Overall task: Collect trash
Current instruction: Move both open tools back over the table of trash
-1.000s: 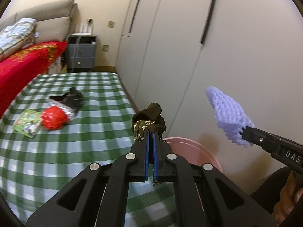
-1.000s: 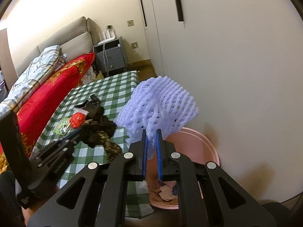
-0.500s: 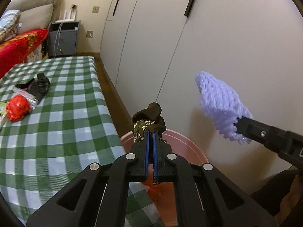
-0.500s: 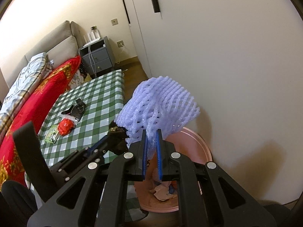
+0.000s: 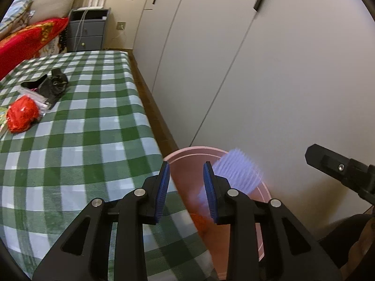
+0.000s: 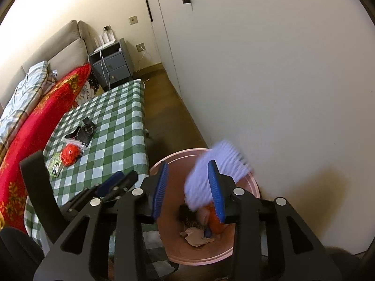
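Observation:
A pink bin [image 5: 194,148] [image 6: 254,185] stands on the floor between the checked table [image 5: 93,140] and the wardrobe. My left gripper [image 5: 186,171] hangs over its rim with jaws opening and nothing between them. My right gripper [image 6: 188,166] is also opening above the bin. A purple foam net [image 6: 218,171] [image 5: 236,175], blurred, is falling free past its right finger into the bin. A dark patterned scrap [image 6: 187,214] lies inside on orange and brown paper trash. The right wrist view shows the left gripper [image 6: 124,178] at the left, and the left wrist view shows the right gripper [image 5: 314,155] at the right.
On the table lie a red crumpled wrapper [image 5: 22,113] [image 6: 70,155], a black item on clear plastic [image 5: 52,85] and a green packet [image 6: 55,165]. Wardrobe doors [image 5: 257,82] run close along the right. A grey nightstand [image 5: 86,27] and a red-covered sofa [image 6: 35,128] stand beyond.
Both grippers have sunk toward the bin and opened. The dark patterned scrap left the left gripper and lies in the bin. The purple net has slipped from the right gripper and is falling.

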Available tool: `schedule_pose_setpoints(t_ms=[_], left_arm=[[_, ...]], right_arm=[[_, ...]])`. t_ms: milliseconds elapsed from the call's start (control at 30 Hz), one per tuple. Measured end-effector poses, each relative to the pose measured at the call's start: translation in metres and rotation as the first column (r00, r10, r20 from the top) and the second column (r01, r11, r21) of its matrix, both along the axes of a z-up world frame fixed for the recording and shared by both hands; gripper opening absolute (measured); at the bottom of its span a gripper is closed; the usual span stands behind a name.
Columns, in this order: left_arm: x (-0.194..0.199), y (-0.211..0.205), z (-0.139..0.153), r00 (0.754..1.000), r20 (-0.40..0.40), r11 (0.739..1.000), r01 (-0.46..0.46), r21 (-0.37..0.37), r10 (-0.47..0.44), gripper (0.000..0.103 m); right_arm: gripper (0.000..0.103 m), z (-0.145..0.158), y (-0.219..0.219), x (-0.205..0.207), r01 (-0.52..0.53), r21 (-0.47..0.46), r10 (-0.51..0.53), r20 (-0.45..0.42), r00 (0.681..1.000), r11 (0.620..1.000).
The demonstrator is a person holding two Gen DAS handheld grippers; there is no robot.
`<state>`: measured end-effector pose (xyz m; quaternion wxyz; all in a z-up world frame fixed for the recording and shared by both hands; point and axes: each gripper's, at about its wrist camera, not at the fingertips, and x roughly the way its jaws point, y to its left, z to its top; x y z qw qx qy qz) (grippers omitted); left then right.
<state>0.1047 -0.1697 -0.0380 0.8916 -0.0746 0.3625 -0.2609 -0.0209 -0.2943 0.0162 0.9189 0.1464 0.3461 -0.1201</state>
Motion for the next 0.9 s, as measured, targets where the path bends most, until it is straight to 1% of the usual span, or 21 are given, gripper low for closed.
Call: schedule_pose_setpoints(t_ms=[200,333,567,733,900], left_arm=[[-0.003,0.014,0.006,1.0,0.017,1.0,-0.024,-0.007,0.025,0.029],[-0.005,0.03,0.009,0.998,0.03,0.999,-0.051,-0.015,0.051,0.029],[-0.002,0.064,0.013,0.99,0.053,0.991,-0.132,-0.016,0.132,0.029],[0.004,0.091,0.015,0.975,0.072,0.977,-0.212,-0.011,0.212,0.029],[0.011,0.118,0.014,0.947,0.089,0.951,-0.309,0.004,0.307,0.029]], right_arm=[[0.036,0.002,0.004,-0.003,-0.008,0.007,0.008,0.022,1.0,1.0],[0.036,0.004,0.014,-0.005,-0.035,0.0,0.035,0.051,0.998,0.999],[0.036,0.005,0.037,0.003,-0.085,-0.007,0.086,0.106,0.991,0.996],[0.036,0.004,0.056,0.016,-0.128,-0.015,0.129,0.139,0.982,0.992],[0.036,-0.002,0.077,0.039,-0.191,-0.008,0.19,0.147,0.971,0.982]])
